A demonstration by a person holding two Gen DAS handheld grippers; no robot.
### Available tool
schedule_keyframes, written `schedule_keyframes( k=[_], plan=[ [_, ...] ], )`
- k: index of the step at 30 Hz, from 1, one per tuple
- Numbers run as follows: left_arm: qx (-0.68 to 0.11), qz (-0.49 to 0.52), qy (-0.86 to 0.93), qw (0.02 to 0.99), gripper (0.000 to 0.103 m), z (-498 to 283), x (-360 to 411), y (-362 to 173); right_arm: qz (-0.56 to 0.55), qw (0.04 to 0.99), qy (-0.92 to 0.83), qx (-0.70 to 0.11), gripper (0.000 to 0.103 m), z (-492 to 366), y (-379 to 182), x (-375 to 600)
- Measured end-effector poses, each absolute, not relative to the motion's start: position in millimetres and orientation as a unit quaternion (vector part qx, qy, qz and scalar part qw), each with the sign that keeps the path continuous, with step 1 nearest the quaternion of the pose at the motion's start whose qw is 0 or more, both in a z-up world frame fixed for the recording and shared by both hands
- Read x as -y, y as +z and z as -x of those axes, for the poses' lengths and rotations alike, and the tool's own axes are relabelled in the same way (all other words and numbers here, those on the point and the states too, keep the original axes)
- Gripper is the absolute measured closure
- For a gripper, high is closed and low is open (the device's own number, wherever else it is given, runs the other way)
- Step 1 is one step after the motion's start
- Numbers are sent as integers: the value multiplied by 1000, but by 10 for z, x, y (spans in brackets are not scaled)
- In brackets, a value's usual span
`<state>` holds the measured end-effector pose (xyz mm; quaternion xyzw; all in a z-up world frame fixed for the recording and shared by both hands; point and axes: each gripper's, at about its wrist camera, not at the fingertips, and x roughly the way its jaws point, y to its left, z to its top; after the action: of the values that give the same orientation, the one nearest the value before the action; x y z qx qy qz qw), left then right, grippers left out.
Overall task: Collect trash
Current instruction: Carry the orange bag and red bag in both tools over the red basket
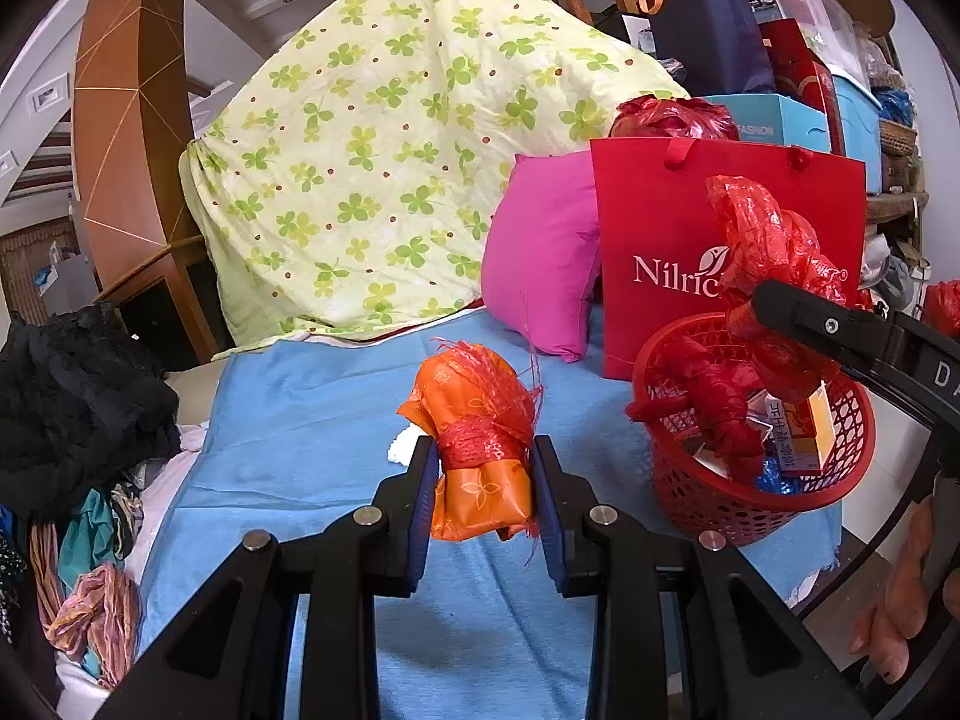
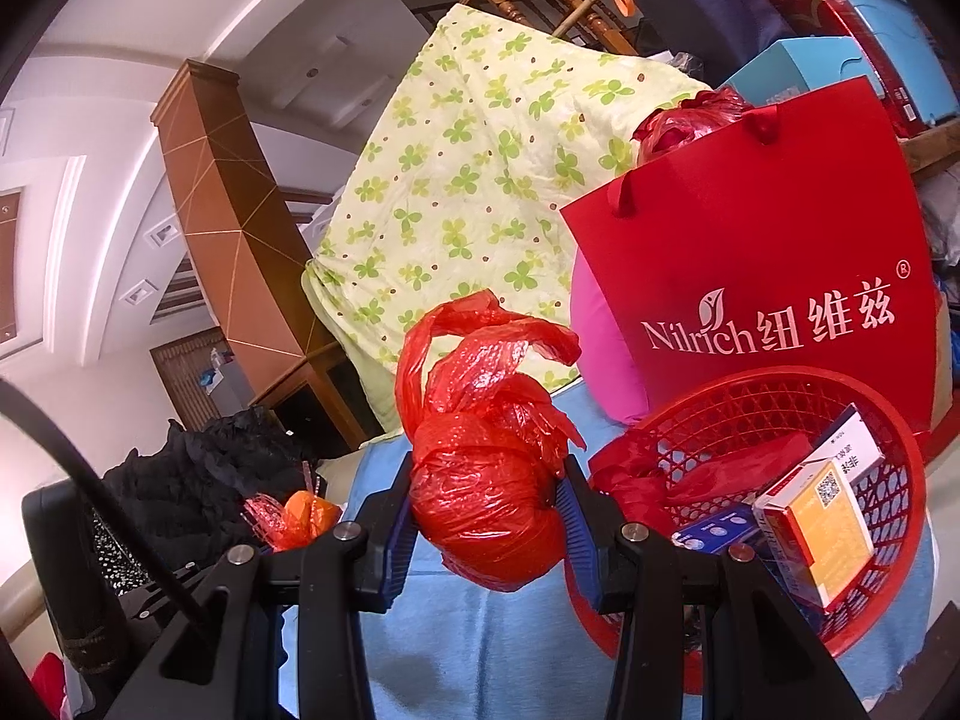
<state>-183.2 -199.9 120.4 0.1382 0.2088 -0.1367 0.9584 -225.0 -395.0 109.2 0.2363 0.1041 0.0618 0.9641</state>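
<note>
Right wrist view: my right gripper (image 2: 487,531) clamps a red bag (image 2: 486,480), just left of the basket (image 2: 888,438) rim. Left gripper (image 1: 483,495) holds an orange packet (image 1: 480,450), basket farther right. I judge right drops first.
</note>
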Motion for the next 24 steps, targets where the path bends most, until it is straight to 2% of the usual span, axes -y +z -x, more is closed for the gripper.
schedule_keyframes(
  k=[24],
  plan=[
    [-206, -158, -157, 953, 71, 1885, 2217, 1185, -249, 963, 40, -97, 57, 2417, 1074, 4082]
  ],
)
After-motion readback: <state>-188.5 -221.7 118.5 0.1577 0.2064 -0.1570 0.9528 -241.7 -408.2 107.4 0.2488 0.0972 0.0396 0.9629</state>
